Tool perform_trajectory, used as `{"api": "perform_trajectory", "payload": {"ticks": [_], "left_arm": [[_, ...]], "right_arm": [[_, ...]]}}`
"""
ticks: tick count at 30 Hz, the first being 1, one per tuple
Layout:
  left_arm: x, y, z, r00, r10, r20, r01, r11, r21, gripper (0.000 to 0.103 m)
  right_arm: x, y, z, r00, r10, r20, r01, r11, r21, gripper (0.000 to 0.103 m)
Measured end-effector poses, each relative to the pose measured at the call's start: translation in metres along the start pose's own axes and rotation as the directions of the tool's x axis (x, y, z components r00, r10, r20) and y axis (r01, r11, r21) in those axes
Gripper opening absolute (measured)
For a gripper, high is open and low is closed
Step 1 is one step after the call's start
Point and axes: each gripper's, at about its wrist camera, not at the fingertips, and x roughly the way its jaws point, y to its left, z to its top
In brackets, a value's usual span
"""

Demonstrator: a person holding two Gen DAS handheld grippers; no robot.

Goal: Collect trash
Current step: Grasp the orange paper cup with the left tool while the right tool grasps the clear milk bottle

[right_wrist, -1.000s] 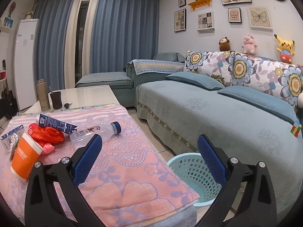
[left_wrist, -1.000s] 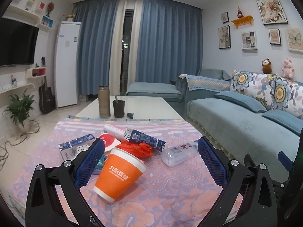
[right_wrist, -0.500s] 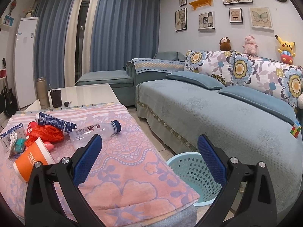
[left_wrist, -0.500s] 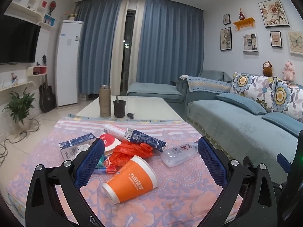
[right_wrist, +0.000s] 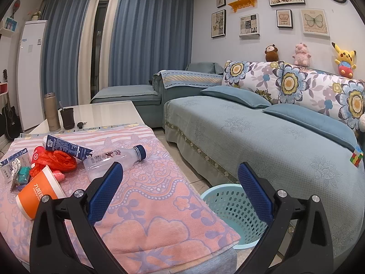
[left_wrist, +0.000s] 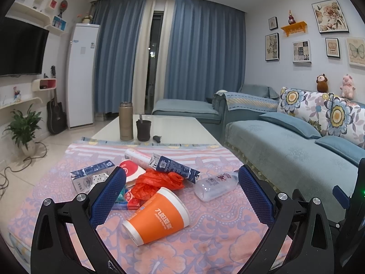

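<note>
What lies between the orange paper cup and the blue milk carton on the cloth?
A crumpled red plastic bag lies between the orange paper cup and the blue milk carton, clearest in the left wrist view.

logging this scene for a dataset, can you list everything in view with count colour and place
paper cup: 1, orange, on its side, near cloth
plastic bag: 1, red, behind cup
bottle: 1, clear, blue cap, lying right of pile
cartons: 2, blue and white, in pile
basket: 1, light blue, floor by sofa
flask: 1, tan, bare table end
mug: 1, dark, beside flask
left gripper: 1, black, blue jaws open
right gripper: 1, same, open
</note>
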Motion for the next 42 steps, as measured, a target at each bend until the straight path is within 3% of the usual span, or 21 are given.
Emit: {"api": "perform_trajectory", "payload": {"ticks": [7, 11, 15, 18, 21, 23, 30, 32, 35, 38, 42], "left_arm": [[-0.003, 0.019, 0.008, 1.000, -0.001, 0.016, 0.001, 1.000, 0.005, 0.096], [0.001, 0.047, 0.015, 1.000, 0.014, 0.005, -0.014, 1.000, 0.016, 0.096], [0.019, 0.076, 0.015, 0.996, -0.035, -0.079, 0.035, 0.999, 0.003, 0.096], [0.040, 0.086, 0.006, 0.981, -0.075, -0.181, 0.085, 0.995, 0.046, 0.096], [0.060, 0.093, -0.007, 0.960, -0.118, -0.255, 0.139, 0.988, 0.065, 0.096], [0.080, 0.095, -0.016, 0.933, -0.161, -0.321, 0.190, 0.980, 0.063, 0.095], [0.129, 0.095, -0.043, 0.859, -0.231, -0.457, 0.285, 0.957, 0.052, 0.092], [0.139, 0.097, -0.047, 0.836, -0.248, -0.489, 0.298, 0.954, 0.027, 0.087], [0.155, 0.099, -0.056, 0.802, -0.246, -0.544, 0.287, 0.958, -0.009, 0.065], [0.157, 0.102, -0.060, 0.785, -0.292, -0.546, 0.312, 0.948, -0.059, 0.063], [0.155, 0.099, -0.066, 0.762, -0.337, -0.553, 0.349, 0.933, -0.088, 0.064]], "right_arm": [[0.000, 0.002, 0.002, 1.000, -0.007, 0.007, 0.008, 1.000, -0.015, 0.094], [0.002, 0.006, 0.004, 1.000, -0.002, 0.000, 0.002, 1.000, -0.028, 0.087], [0.005, 0.015, 0.012, 1.000, 0.029, -0.011, -0.030, 0.998, -0.050, 0.078], [0.009, 0.026, 0.025, 0.998, 0.069, -0.010, -0.069, 0.996, -0.061, 0.077], [0.022, 0.040, 0.037, 0.989, 0.142, -0.048, -0.145, 0.987, -0.067, 0.077], [0.035, 0.049, 0.040, 0.982, 0.171, -0.081, -0.176, 0.983, -0.059, 0.077], [0.102, 0.086, 0.030, 0.931, 0.242, -0.273, -0.253, 0.968, -0.003, 0.079], [0.124, 0.096, 0.029, 0.904, 0.265, -0.336, -0.265, 0.963, 0.045, 0.082], [0.145, 0.108, 0.022, 0.866, 0.290, -0.407, -0.274, 0.957, 0.099, 0.084], [0.164, 0.119, 0.017, 0.848, 0.285, -0.447, -0.249, 0.958, 0.140, 0.084], [0.192, 0.127, 0.010, 0.793, 0.308, -0.526, -0.209, 0.948, 0.240, 0.084]]}}
